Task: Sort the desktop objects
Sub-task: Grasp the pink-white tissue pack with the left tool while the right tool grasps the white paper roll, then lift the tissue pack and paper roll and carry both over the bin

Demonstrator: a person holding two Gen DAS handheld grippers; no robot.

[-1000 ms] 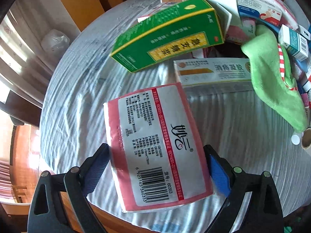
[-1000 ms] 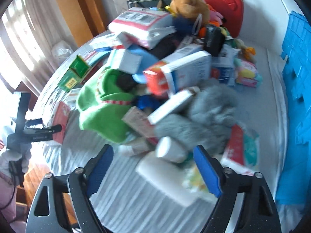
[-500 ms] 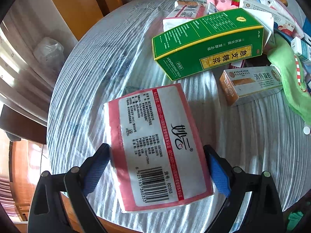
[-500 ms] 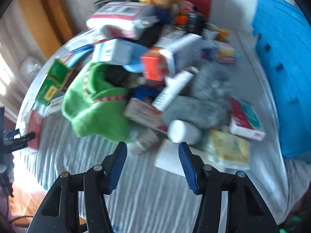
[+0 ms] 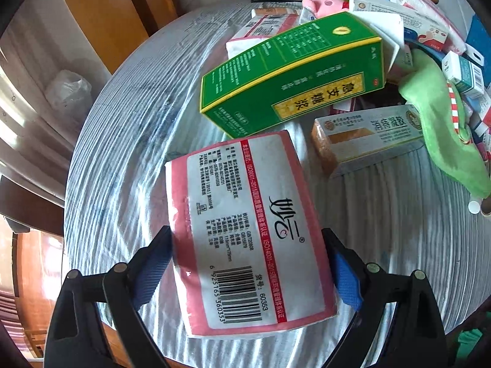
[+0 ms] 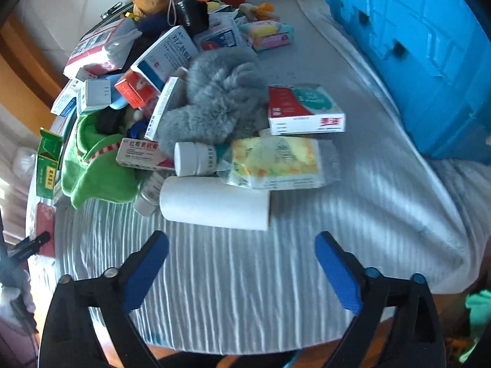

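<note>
A pink and white tissue pack [image 5: 239,190] with a barcode label sits between the blue pads of my left gripper [image 5: 247,239]. The pads press on its two sides and the jaws are closing slightly on it, just above the striped tablecloth [image 5: 138,153]. In the right wrist view my right gripper [image 6: 241,239] hangs over bare cloth with its jaws opening wide and nothing between them. Just beyond its fingertips lies a white paper roll [image 6: 214,202] at the near edge of a heap of boxes, bottles and plush toys.
A green box [image 5: 291,76], an orange and white box [image 5: 368,141] and a green cloth [image 5: 445,128] lie past the tissue pack. Near the roll are a white bottle [image 6: 193,159], a yellow-green pack [image 6: 276,162] and grey plush [image 6: 221,98]. A blue crate [image 6: 423,61] stands right.
The right gripper narrowed, then opened wide, while rolling and dropping closer to the white roll. The left gripper shifted sideways with the tissue pack still in it.
</note>
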